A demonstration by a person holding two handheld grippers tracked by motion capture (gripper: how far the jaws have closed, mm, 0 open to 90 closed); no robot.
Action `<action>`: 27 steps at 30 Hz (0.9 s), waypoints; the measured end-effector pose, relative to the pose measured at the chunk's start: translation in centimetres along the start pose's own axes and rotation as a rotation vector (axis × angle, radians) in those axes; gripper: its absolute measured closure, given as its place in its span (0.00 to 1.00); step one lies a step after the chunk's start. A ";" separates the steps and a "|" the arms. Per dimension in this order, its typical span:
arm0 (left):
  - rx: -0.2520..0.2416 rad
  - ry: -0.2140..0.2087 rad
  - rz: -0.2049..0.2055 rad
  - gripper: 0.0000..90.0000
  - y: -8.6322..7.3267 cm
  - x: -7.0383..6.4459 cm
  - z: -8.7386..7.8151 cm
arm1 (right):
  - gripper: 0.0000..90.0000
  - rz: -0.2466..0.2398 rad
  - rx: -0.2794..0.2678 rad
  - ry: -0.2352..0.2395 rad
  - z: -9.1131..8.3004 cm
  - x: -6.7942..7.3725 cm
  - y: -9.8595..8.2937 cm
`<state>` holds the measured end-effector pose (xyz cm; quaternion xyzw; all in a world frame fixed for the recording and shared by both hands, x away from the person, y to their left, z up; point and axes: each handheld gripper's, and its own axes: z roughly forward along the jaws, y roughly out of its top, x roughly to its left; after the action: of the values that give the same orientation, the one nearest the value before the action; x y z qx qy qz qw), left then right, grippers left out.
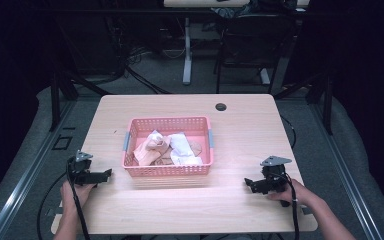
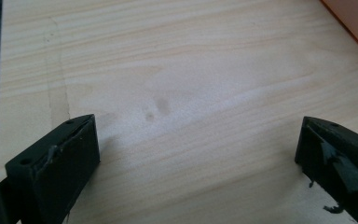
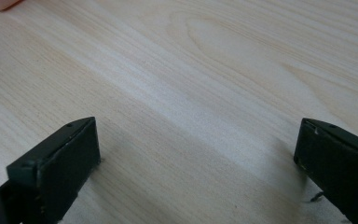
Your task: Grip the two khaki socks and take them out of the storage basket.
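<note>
A pink basket (image 1: pixel 167 170) with a lattice wall sits at the middle of the bench (image 1: pixel 240 130), a little nearer the left edge than the right. Inside it lie several soft-looking packets: a tan packet (image 1: pixel 149 149) toward the basket's left side and a white packet (image 1: pixel 181 145) beside it toward the right; what they hold is too small to tell, though they may be wrapped snacks or folded cloths. A small round hole (image 1: pixel 221 106) shows in the bench top near the far edge.

The left gripper (image 1: pixel 105 175) rests low over the bench near the near-left corner, just beside the basket's left end, held by the left hand (image 1: pixel 75 192). In the left gripper view its fingers (image 2: pixel 58 163) stand wide apart, released, with bare wood between them and a corner of the pink basket (image 2: pixel 354 23) at the upper right.

The right gripper (image 1: pixel 249 184) sits near the near-right corner, held by the right hand (image 1: pixel 292 192), apart from the basket's right end and pointing toward the middle of the bench. In the right gripper view its fingers (image 3: pixel 56 168) are likewise spread wide and grasp nothing, with plain wood grain between them. A black cable (image 1: pixel 296 220) trails from it toward the near edge.
</note>
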<state>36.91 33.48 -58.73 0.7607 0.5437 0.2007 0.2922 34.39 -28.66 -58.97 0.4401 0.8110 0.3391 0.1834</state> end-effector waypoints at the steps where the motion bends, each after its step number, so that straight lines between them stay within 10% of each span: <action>1: 0.003 -0.005 0.006 0.00 0.1 -0.1 -0.1 | 0.00 0.000 0.000 0.000 0.0 0.0 0.0; 7: 0.047 0.011 0.087 0.00 0.8 -1.1 -1.0 | 0.00 0.001 0.002 0.001 0.0 0.0 0.0; 27: 0.058 -0.089 0.062 0.00 4.0 -1.3 -6.1 | 0.00 -0.001 -0.003 0.006 0.0 0.0 0.0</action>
<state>35.48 32.65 -51.47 0.7935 0.5119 0.1599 0.2875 34.37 -28.63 -59.00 0.4383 0.8112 0.3418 0.1817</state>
